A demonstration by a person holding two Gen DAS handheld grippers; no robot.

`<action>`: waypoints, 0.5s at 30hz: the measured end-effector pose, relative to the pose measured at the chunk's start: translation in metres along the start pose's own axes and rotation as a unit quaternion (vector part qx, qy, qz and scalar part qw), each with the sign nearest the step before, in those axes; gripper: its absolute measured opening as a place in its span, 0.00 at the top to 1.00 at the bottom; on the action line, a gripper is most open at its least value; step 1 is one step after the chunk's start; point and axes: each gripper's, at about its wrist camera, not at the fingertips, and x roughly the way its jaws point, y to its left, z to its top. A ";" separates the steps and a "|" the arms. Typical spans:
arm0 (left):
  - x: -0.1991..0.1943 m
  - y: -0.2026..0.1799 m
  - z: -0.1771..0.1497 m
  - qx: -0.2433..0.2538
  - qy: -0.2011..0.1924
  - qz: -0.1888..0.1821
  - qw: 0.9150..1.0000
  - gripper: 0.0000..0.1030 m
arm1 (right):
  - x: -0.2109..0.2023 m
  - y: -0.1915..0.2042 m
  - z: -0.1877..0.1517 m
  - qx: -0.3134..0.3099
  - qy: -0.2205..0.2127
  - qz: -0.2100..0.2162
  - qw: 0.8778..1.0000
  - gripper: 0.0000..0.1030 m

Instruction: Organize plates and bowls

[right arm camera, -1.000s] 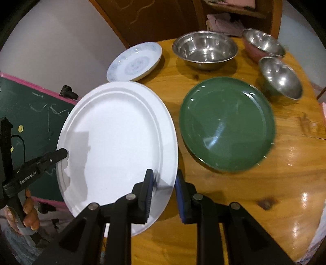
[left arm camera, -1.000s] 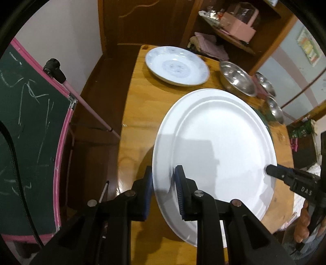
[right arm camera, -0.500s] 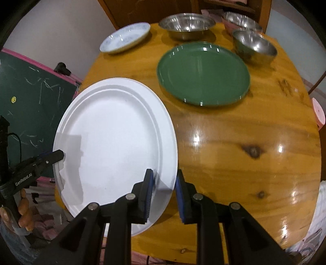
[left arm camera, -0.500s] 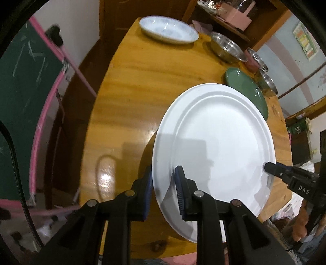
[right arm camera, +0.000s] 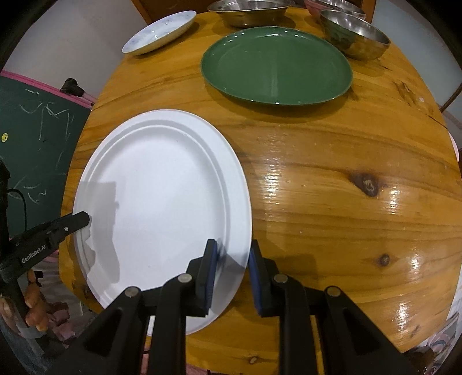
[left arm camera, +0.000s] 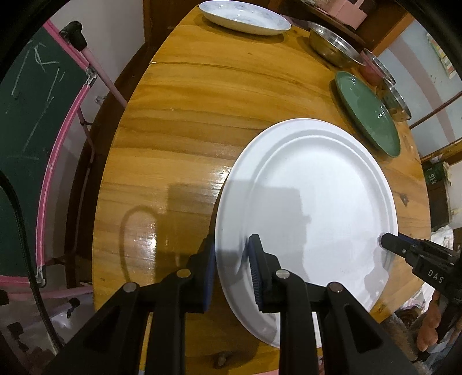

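A large white plate (left arm camera: 311,207) (right arm camera: 161,196) hangs low over the near part of the round wooden table (left arm camera: 187,115) (right arm camera: 332,187). My left gripper (left arm camera: 231,259) is shut on its left rim, and my right gripper (right arm camera: 232,259) is shut on its right rim. Each gripper's tip also shows at the opposite rim in the other view. Farther back lie a green plate (left arm camera: 366,112) (right arm camera: 277,66) and a blue-patterned plate (left arm camera: 245,17) (right arm camera: 158,31). Steel bowls (left arm camera: 332,46) (right arm camera: 355,37) stand at the far edge.
A green chalkboard with a pink frame (left arm camera: 29,115) (right arm camera: 34,129) stands left of the table. Bare wood lies between the white plate and the green plate, and to the right (right arm camera: 361,230). A person's hand (right arm camera: 31,311) grips the left handle.
Both grippers have carried the white plate down and back toward the near edge of the table. The other plates and bowls now sit farther away in both views.
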 end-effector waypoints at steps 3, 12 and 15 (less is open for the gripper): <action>-0.001 -0.001 0.001 0.002 -0.003 0.004 1.000 0.80 | 0.002 0.002 0.000 0.001 0.002 0.000 1.000 0.79; -0.002 -0.002 0.000 -0.002 -0.002 0.012 1.000 0.80 | 0.001 0.001 -0.001 -0.003 0.001 0.001 1.000 0.79; -0.003 -0.001 -0.002 -0.003 0.000 0.016 1.000 0.80 | 0.000 0.002 -0.001 -0.008 -0.001 -0.001 1.000 0.79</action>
